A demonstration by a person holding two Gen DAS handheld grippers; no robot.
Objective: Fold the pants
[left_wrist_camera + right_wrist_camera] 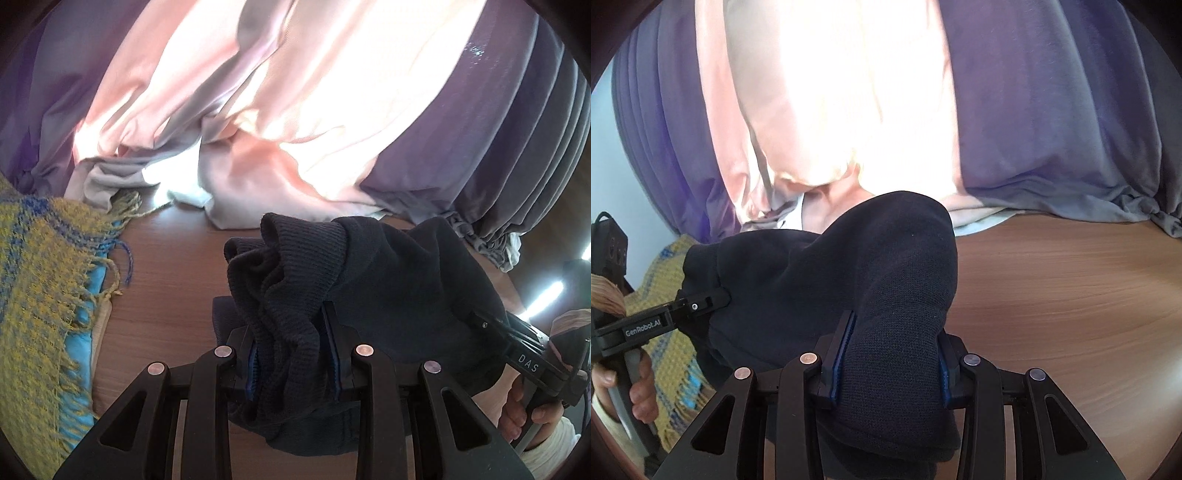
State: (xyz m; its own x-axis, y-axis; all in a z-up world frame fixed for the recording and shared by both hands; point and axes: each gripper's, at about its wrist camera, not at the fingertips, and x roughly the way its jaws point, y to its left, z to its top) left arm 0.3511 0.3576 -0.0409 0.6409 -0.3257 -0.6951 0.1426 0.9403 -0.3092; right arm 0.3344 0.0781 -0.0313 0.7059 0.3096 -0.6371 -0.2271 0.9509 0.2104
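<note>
The biggest thing here is the curtain (295, 92), pink and purple, hanging down at the far edge of the table (1071, 277). The sun shines through it, so it is very bright. Its bottom lies bunched on the wood.

Next is the pants (388, 280). They are dark blue and thick. They hang in the air above the table, held up at two spots, and part of them droops down below the grippers.

At the left side of the table lies a yellow and blue scarf (40, 295) with strings on its edge.

What could go wrong? The pants are close to the curtain. If they go much further that way, I think they could bump it or drag its bottom edge along. The drooping part could land crumpled, and then the fold would be lumpy. The scarf strings are near too, and the cloth could catch them. One grip could also slip, because the cloth is thick and bunched, and then that side would fall.

The left gripper (291, 343) has its jaws a little apart, squeezed on a bunched, ribbed edge of the pants. The right gripper (890, 354) has its jaws a bit wider apart, squeezed on a fat fold of the pants. A hand (639, 391) holds each handle.
</note>
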